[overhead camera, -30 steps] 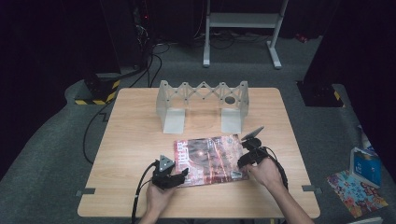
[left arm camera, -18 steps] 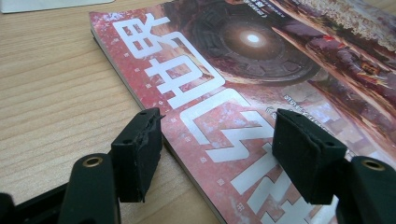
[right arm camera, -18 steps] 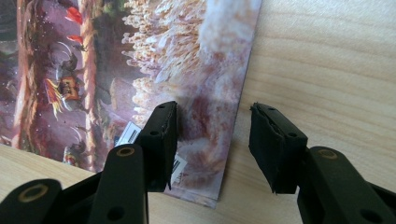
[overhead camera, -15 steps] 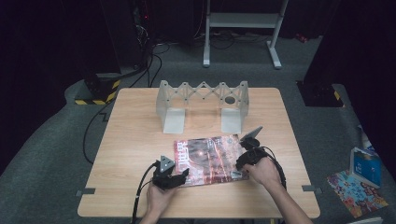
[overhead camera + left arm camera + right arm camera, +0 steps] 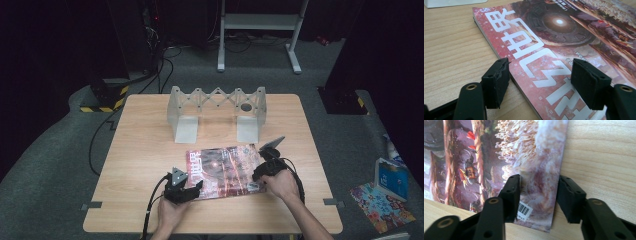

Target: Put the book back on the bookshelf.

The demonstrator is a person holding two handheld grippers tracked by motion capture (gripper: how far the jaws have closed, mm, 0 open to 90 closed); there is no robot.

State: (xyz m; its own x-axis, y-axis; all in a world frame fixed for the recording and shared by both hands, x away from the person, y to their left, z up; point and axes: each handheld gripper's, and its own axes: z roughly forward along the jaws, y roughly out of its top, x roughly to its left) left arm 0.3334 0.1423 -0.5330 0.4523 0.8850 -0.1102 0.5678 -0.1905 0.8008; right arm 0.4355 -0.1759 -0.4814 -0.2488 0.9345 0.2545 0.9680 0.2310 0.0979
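Observation:
A glossy magazine (image 5: 225, 167) with a red cover and large white characters lies flat on the wooden table (image 5: 145, 145), near the front edge. My left gripper (image 5: 196, 186) is open at the magazine's lower left corner. In the left gripper view the left gripper (image 5: 540, 75) has its jaws astride the spine edge of the magazine (image 5: 554, 42), one over bare wood, one over the cover. My right gripper (image 5: 257, 175) is open at the right edge. In the right gripper view the right gripper (image 5: 539, 192) straddles the edge of the magazine (image 5: 486, 157) near a barcode label (image 5: 524, 211).
A grey folding rack (image 5: 217, 102) stands upright at the back of the table, behind the magazine. On the floor to the right lie a blue box (image 5: 392, 177) and a colourful sheet (image 5: 382, 206). A white stand (image 5: 260, 22) and cables are farther back.
My right gripper has edged slightly left and nearer, onto the magazine's right edge. The left gripper and the magazine have stayed where they were.

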